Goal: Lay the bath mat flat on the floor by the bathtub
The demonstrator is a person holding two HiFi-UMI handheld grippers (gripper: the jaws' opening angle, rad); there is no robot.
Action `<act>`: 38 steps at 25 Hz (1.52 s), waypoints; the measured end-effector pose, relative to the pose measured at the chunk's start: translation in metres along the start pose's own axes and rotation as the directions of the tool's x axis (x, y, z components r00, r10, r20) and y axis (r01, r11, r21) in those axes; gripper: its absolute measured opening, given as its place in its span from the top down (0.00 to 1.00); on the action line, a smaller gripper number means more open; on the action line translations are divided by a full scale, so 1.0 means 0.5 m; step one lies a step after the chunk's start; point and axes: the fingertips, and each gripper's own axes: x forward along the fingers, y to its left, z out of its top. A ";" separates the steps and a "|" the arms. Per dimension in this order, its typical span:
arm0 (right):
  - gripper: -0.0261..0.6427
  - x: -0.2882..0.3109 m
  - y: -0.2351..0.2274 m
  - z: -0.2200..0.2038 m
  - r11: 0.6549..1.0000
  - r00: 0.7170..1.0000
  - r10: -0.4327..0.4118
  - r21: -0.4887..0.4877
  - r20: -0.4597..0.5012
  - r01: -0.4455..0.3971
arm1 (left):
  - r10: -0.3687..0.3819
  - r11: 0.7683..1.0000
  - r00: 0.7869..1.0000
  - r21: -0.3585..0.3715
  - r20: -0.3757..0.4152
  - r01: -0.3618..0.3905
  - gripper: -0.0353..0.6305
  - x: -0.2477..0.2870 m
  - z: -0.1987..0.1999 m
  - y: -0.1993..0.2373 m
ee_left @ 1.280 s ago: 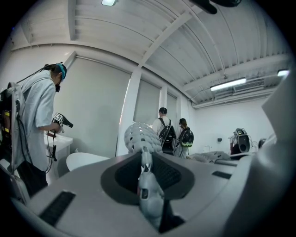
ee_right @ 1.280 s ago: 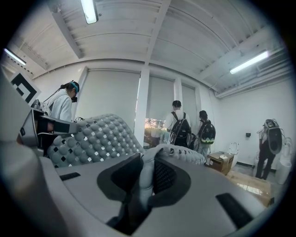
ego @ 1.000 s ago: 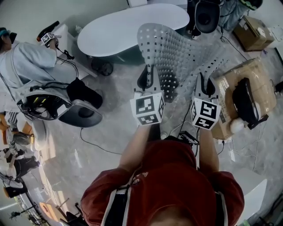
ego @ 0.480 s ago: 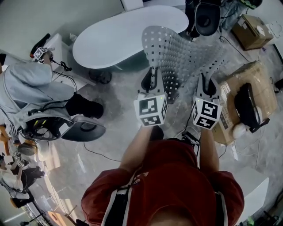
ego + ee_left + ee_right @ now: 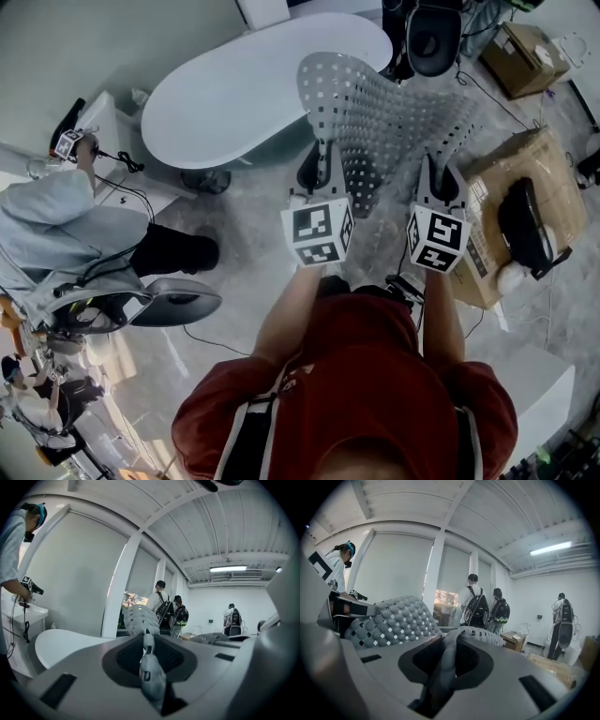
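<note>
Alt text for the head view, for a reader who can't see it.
Seen from above, a person in a red shirt holds a perforated grey mat up off the floor, its near edge pinched in the jaws of the left gripper and the right gripper. A white bathtub stands just beyond on the left, a cardboard box at the right.

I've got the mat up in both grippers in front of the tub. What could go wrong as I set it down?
1. The left gripper and right gripper each pinch only a thin edge of the bath mat; one side might slip out.
2. The bath mat arches up near the bathtub, so it may land folded or on the rim.
3. The cardboard box sits close on the right; a corner could catch it.
</note>
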 end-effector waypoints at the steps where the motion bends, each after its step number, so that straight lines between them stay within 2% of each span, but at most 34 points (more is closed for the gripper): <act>1: 0.85 0.008 0.004 0.000 1.000 1.000 -0.006 0.000 -0.001 0.006 | -0.005 1.000 1.000 0.000 -0.002 0.005 0.85 0.009 0.000 0.008; 12: 0.85 0.070 -0.009 -0.023 0.999 0.999 -0.040 0.020 -0.012 0.040 | -0.038 0.999 0.999 0.003 -0.020 0.038 0.85 0.085 -0.018 0.028; 24: 0.85 0.232 -0.085 -0.153 0.999 0.989 0.021 0.043 -0.145 -0.015 | 0.023 1.000 0.989 -0.002 -0.147 -0.023 0.85 0.240 -0.136 0.007; 33: 0.85 0.360 -0.115 -0.293 0.990 0.952 0.131 -0.010 -0.278 -0.139 | 0.124 0.991 0.953 -0.022 -0.275 -0.135 0.85 0.346 -0.274 0.028; 38: 0.85 0.406 -0.104 -0.390 0.979 0.917 0.181 -0.019 -0.356 -0.201 | 0.178 0.980 0.920 -0.023 -0.349 -0.198 0.85 0.364 -0.362 0.053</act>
